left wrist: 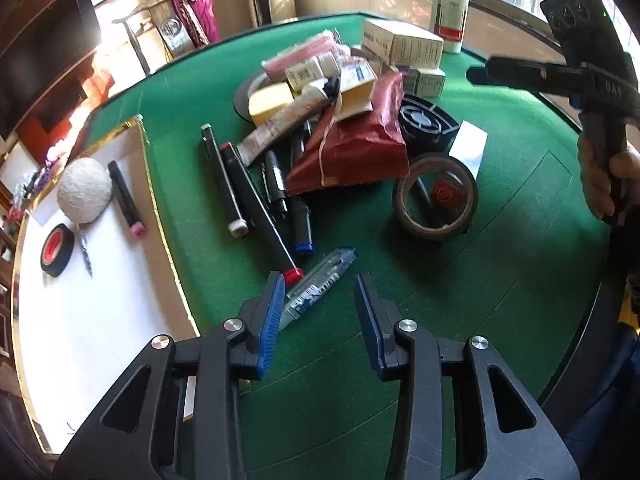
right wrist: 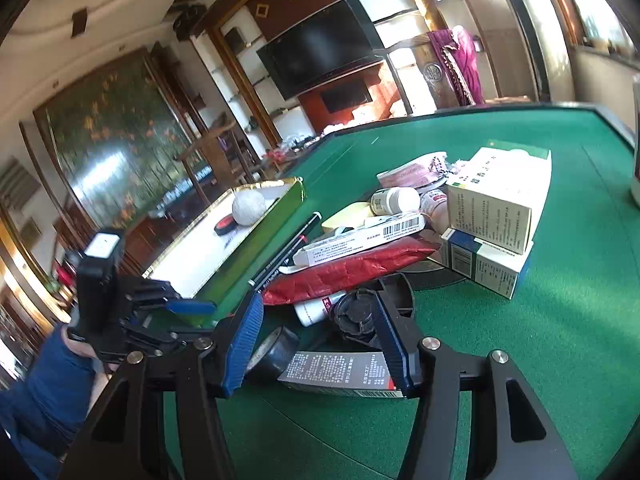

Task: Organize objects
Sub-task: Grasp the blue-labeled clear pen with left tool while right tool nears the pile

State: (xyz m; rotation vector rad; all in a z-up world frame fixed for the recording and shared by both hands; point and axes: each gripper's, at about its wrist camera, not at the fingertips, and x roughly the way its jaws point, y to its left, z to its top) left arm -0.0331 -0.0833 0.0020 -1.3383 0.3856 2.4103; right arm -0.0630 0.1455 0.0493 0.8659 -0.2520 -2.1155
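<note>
Because sorting here seems to mean moving loose items off the green felt table [left wrist: 500,240] into the gold-rimmed tray [left wrist: 100,340] at nine o'clock, what matters is which item lies closest to which tongs. Starting at the left of the left wrist view, the tray already holds a ball of white twine [left wrist: 84,190], a black marker with a pink cap [left wrist: 125,197], a roll of black tape [left wrist: 57,250] and a small pen.

Next comes the left gripper [left wrist: 320,300] — its blue pads spread, nothing pinched. A clear-barrelled pen [left wrist: 320,282] lies on the felt just ahead, its near end passing behind the left pad and its long axis running from seven o'clock up to one o'clock, so it sits skewed across the gap rather than square to the jaws. My guess is that the wrist needs a roll before closing. A black pen with a red cap [left wrist: 260,208] lies just beside it at eleven o'clock.

Further right, the jumbled pile, a brown tape roll [left wrist: 435,196] and the black round part [left wrist: 426,122] sit at twelve to one o'clock.

In the right wrist view the right gripper [right wrist: 318,334] also stands spread and empty — a black tape roll [right wrist: 276,350] and a dark printed box [right wrist: 340,372] lie between its pads, untouched as far as I can see. The left hand is nearer the clear pen.
</note>
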